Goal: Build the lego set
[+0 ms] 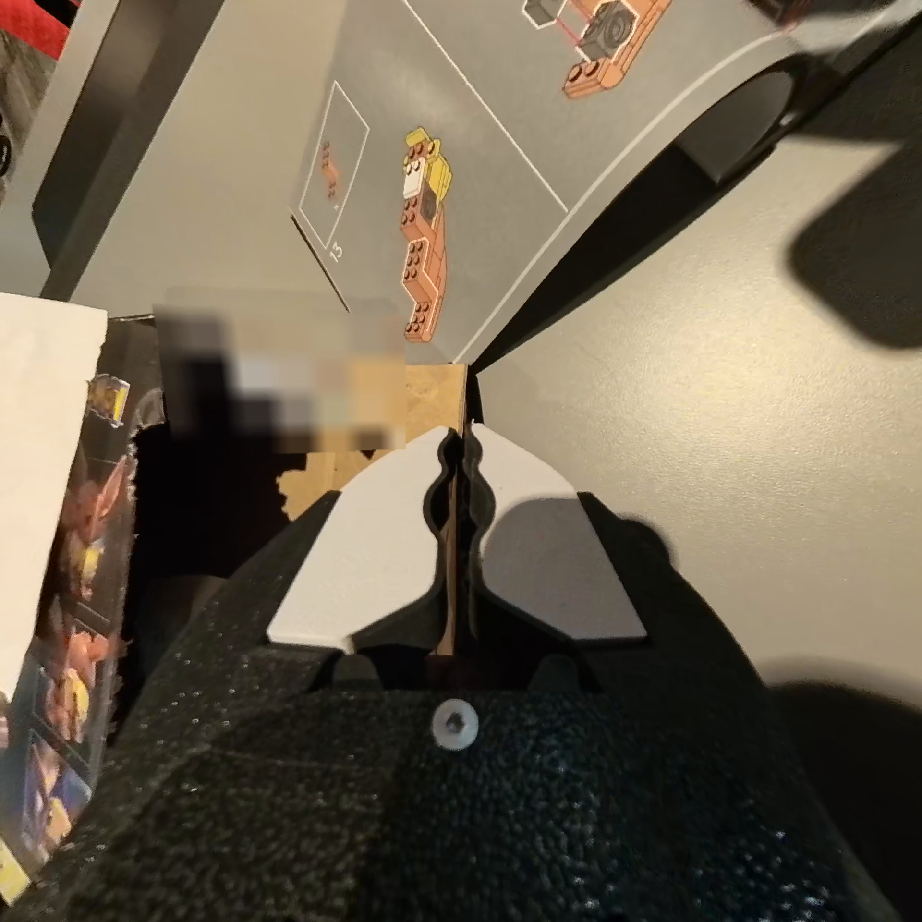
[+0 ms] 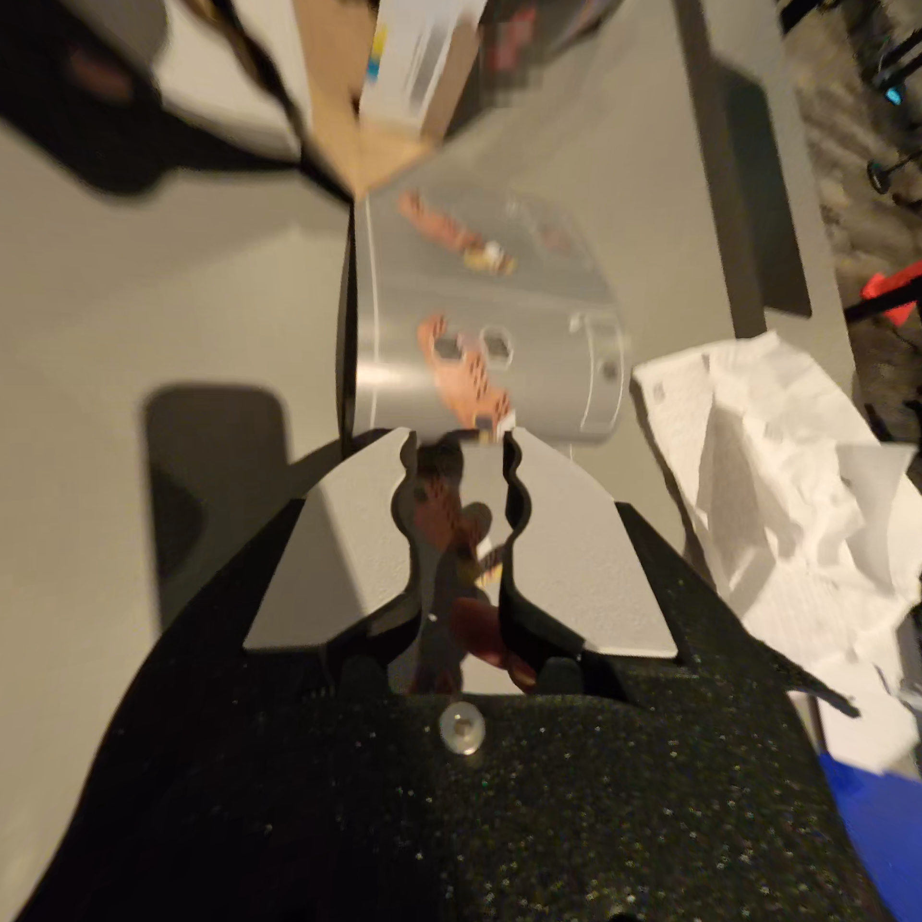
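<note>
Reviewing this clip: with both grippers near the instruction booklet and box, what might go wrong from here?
1. The left gripper is shut on the cardboard box flap; pulling may tear it or drag the box.
2. The right gripper hovers open over the instruction booklet in a blurred view, so it may hit the page.
3. The crumpled white paper nearby could get snagged.

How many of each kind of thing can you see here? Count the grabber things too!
Grippers: 2, the left gripper and the right gripper
Instruction booklet: 1
Lego box: 1
Crumpled white paper: 1
Total: 5
Something brown shows between the right gripper's fingers, too blurry to count.
</note>
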### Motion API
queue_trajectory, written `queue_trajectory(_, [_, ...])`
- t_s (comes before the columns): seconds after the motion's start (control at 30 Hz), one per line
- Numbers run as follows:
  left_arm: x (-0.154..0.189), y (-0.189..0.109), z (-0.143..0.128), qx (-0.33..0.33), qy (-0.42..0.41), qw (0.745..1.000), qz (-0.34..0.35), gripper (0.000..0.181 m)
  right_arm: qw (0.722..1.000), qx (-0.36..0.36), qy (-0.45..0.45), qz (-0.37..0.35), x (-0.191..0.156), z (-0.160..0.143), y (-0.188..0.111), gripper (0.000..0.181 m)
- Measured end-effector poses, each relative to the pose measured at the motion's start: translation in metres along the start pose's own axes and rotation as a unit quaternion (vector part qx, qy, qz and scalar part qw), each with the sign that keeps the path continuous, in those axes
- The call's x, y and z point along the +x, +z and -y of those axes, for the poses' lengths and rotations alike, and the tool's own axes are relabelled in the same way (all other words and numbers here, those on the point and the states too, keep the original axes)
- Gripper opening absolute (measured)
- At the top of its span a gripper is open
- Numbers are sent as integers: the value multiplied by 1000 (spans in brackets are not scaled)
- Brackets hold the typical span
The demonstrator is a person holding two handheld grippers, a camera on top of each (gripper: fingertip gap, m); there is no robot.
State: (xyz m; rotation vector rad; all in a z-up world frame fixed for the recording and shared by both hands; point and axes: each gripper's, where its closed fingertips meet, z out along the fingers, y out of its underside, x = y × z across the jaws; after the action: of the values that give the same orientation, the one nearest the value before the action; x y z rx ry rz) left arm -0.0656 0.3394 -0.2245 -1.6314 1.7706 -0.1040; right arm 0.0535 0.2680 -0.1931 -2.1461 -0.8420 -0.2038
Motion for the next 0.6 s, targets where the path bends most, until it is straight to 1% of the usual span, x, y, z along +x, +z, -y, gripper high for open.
queue_trajectory(0.1, [0,0,0,3,0,1000,-1,2,1000,14,7,16,-2,12,10,32])
queue_trajectory(0.27, [-1,0,1,10,1,1000,3,3,1000,-2,-5,26,-7,16,24,30])
queue_trajectory(0.4, [-4,0,0,13,2,1000,18,11,1000,-8,-6,29,-7,17,27,30])
queue_trajectory(0.6, [-5,0,-1,12,8,1000,22,14,999,-13,-15,41,-10,17,26,29])
